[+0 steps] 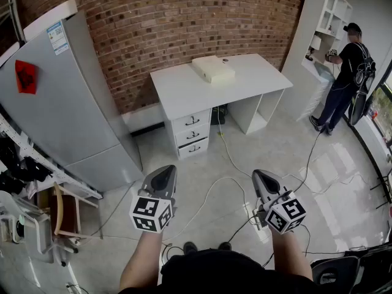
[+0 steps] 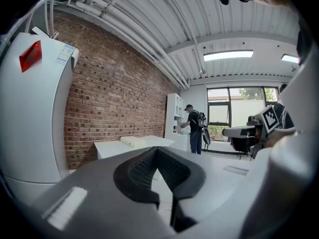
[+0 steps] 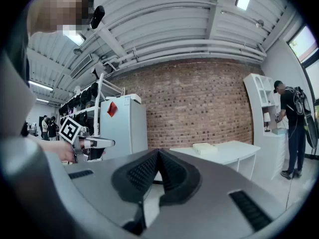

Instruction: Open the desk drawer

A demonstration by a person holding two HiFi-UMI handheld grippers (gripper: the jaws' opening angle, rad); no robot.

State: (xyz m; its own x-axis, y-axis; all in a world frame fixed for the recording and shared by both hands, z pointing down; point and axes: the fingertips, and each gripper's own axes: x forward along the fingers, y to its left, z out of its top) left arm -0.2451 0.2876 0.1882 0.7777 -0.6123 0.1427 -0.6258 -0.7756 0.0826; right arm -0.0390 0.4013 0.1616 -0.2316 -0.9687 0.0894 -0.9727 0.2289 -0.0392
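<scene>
Drawers [image 1: 192,133]: where do they sit?

— Three of them are stacked under the left end of the white bench [image 1: 184,94], which stands against the brick wall [image 1: 184,17]. All three fronts are flush and shut, and each has a small dark handle.

— Anything on the bench top?

— A flat pale box [image 1: 212,70] lies near the back edge, about midway along. A tiny object sits just beside it, toward the wall, too small to tell what it is.

— And the two tools?

— Both hang low over the floor [image 1: 275,146], well apart from the bench and pointing toward it. The left gripper [image 1: 169,170] has its jaws pressed together with nothing between them. The right gripper [image 1: 258,174] is the same, jaws together and empty. They are side by side with a gap between them.

— What else is around?

— A tall pale fridge [image 1: 67,103] stands left of the bench and a white shelf unit [image 1: 321,29] right of it. A person [image 1: 344,81] in dark clothes stands at that unit, back turned. Cables [image 1: 231,159] trail across the floor between the bench and the grippers.
</scene>
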